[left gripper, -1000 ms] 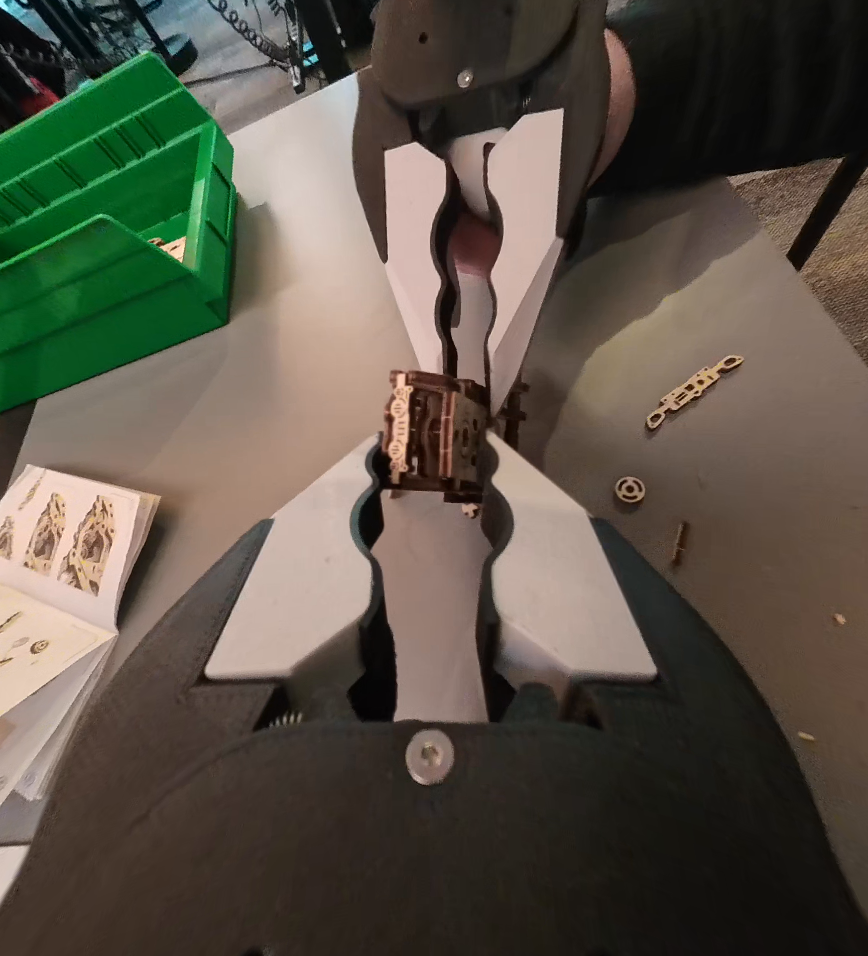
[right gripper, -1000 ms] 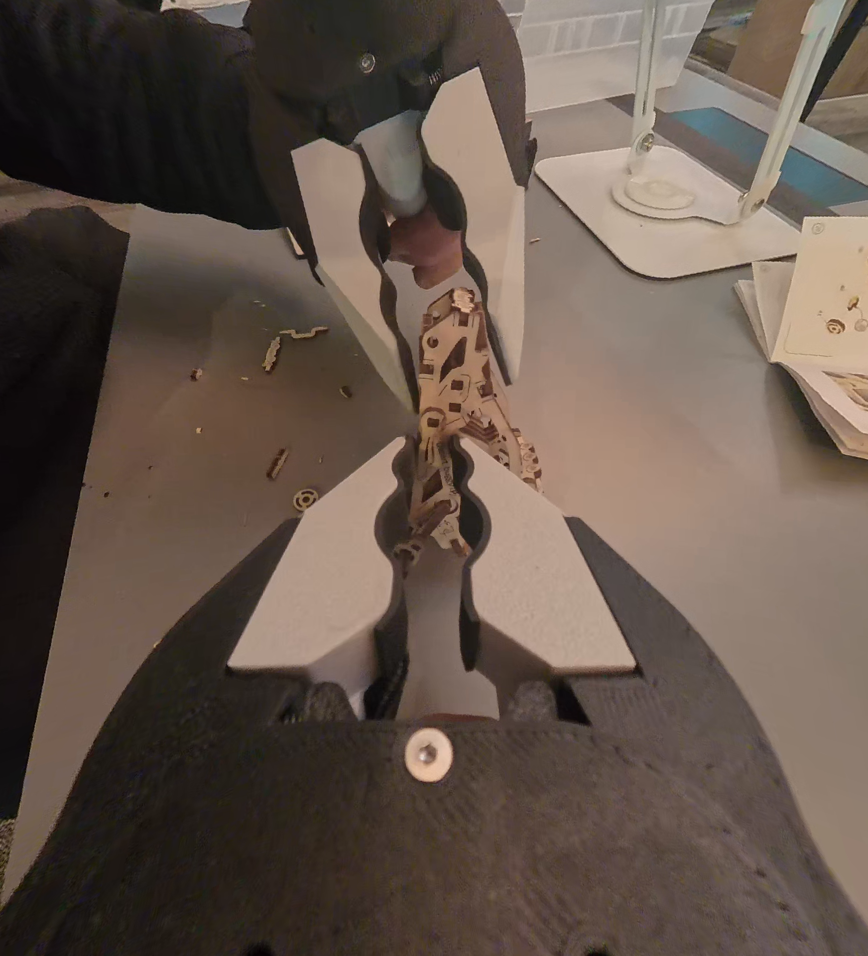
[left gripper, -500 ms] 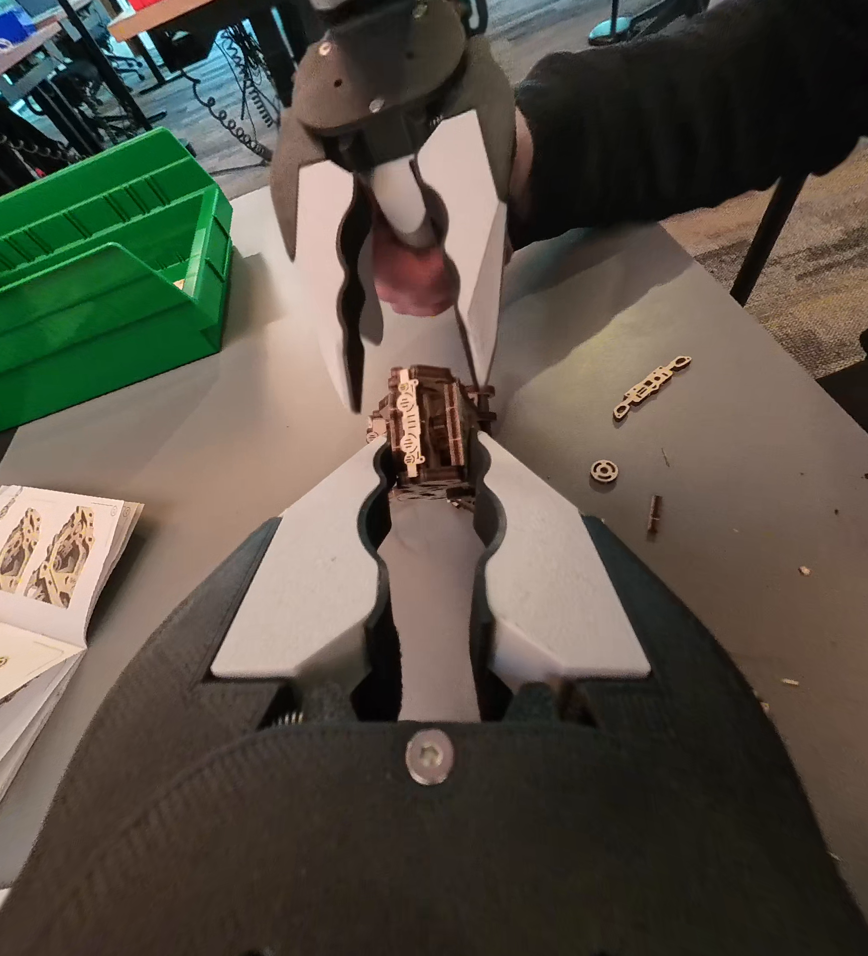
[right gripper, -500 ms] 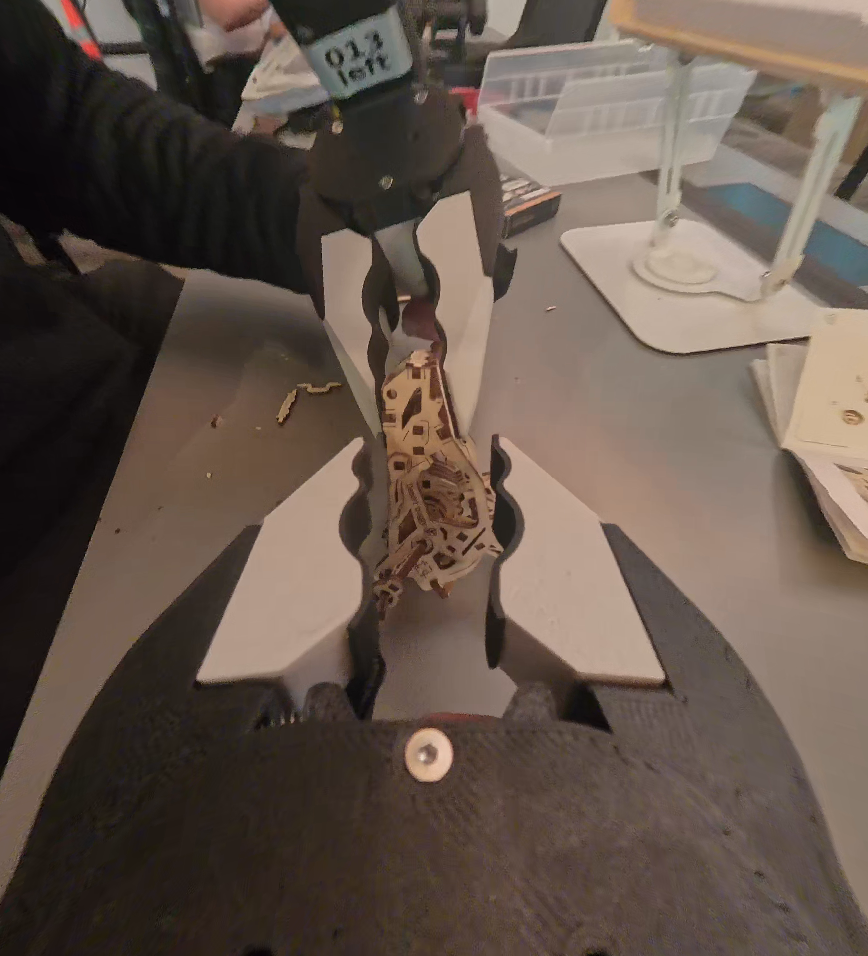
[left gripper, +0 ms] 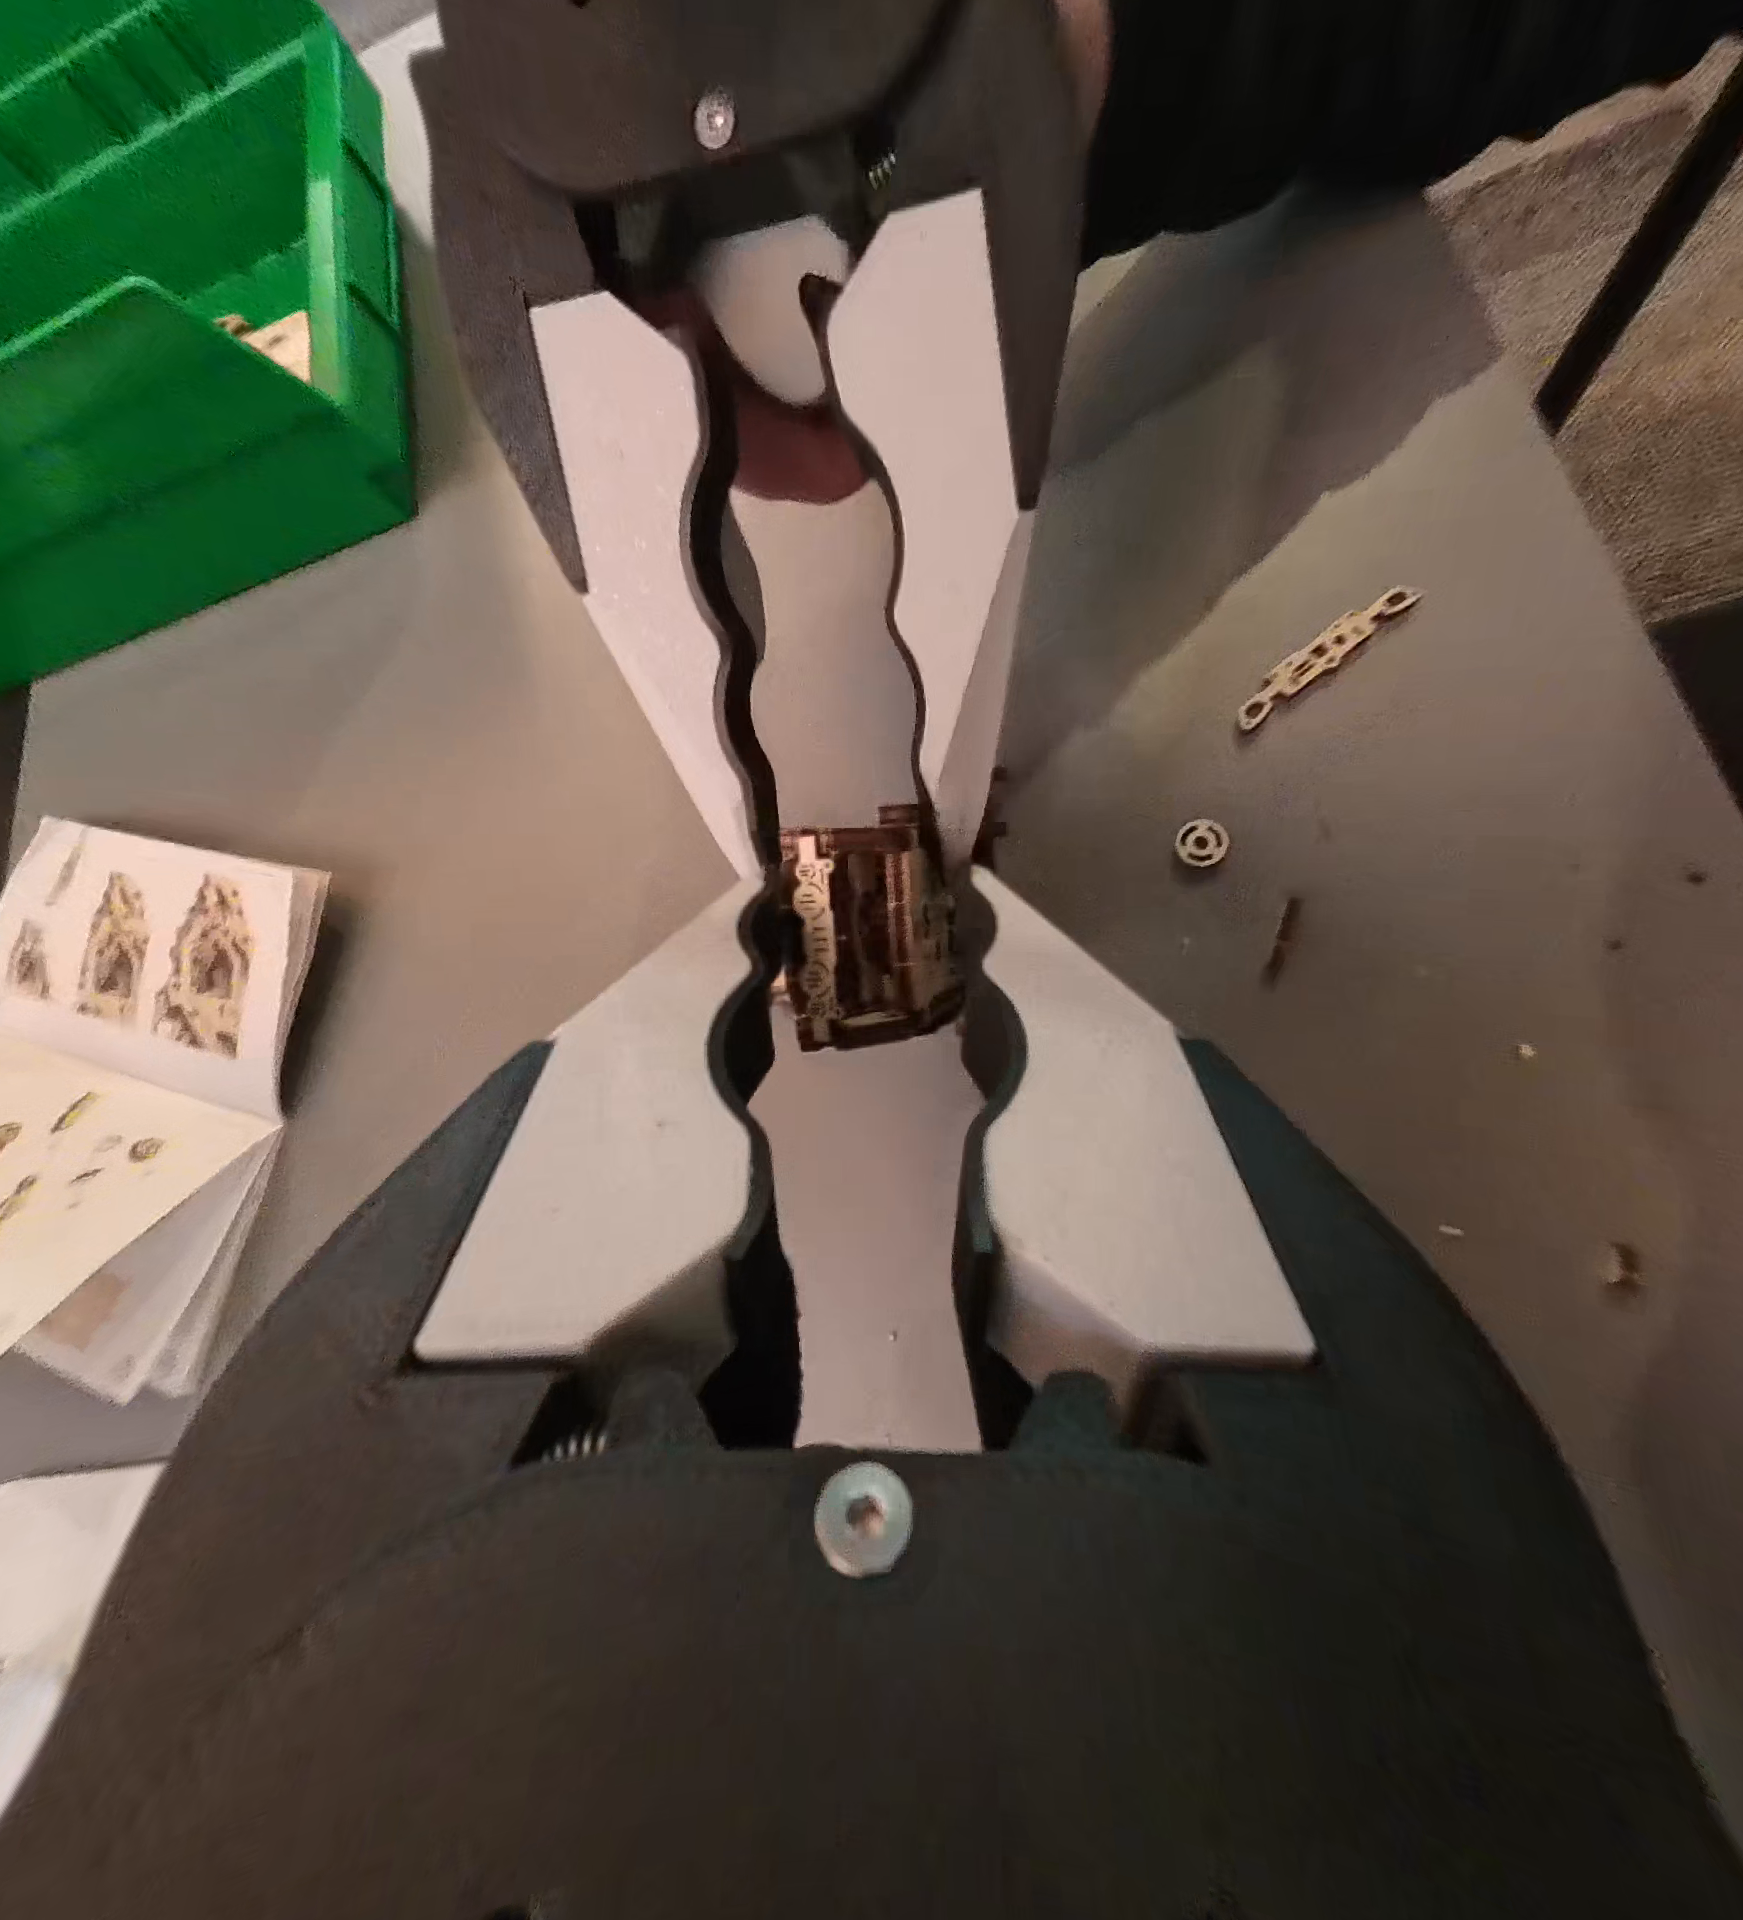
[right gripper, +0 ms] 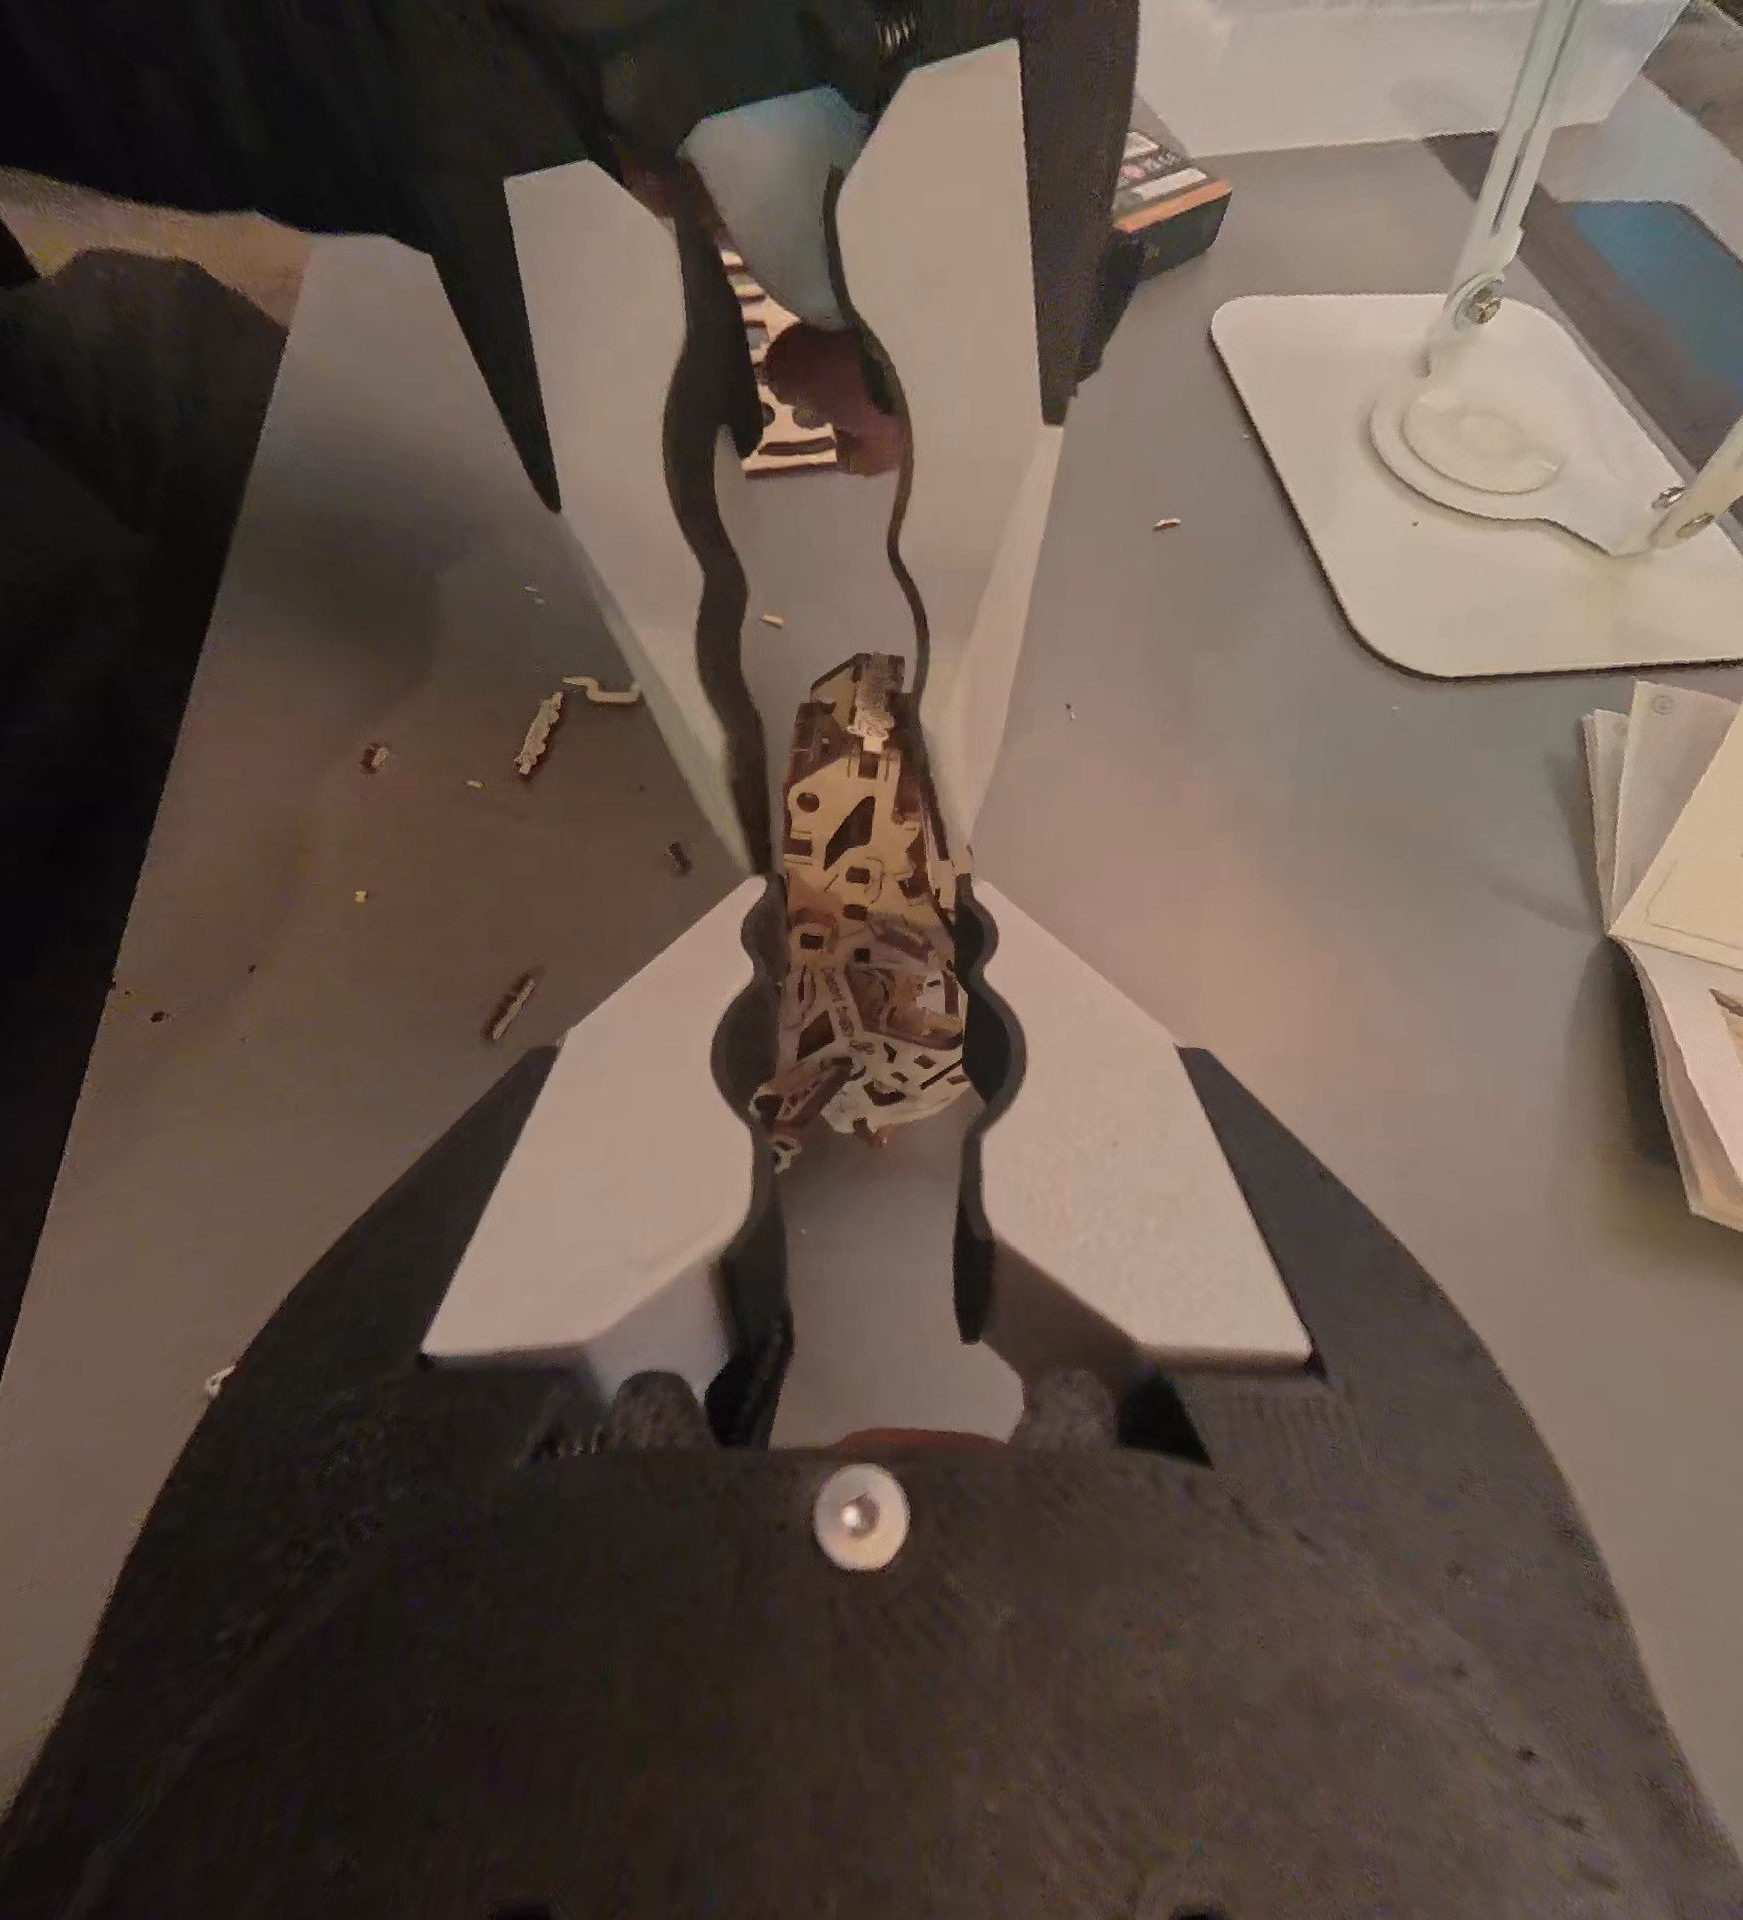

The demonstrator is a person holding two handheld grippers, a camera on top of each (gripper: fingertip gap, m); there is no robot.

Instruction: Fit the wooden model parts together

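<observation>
A small laser-cut wooden model (left gripper: pixel 872 935) hangs above the grey table (left gripper: pixel 1366 1091) between both grippers, which meet tip to tip. My left gripper (left gripper: pixel 867 914) comes from below in the left wrist view, its jaws closed against the model's sides. My right gripper (right gripper: pixel 867 914) holds the same model (right gripper: pixel 867 935) from the opposite side, its fingers pressed on both flanks. Each gripper also shows from the top of the other's view: the right gripper (left gripper: pixel 851 852) and the left gripper (right gripper: pixel 841 831). The far end of the model is hidden between the fingers.
A green bin (left gripper: pixel 119 416) stands at the back left and an open instruction booklet (left gripper: pixel 119 1039) lies at the left; it also shows in the right wrist view (right gripper: pixel 1729 987). Loose wooden parts lie on the right: a strip (left gripper: pixel 1329 660), a ring (left gripper: pixel 1202 842), a peg (left gripper: pixel 1282 940). A white stand base (right gripper: pixel 1469 468) and a punched wooden sheet (right gripper: pixel 784 416) lie beyond. The tips of both grippers are at nearly the same place. The peg (left gripper: pixel 1282 940) is about equally far from each gripper, around 10 centimeters.
My right gripper let go of its narrow grip on the model's edge, opened wide, then closed on a wider part. The model turned. My left gripper kept its hold.
</observation>
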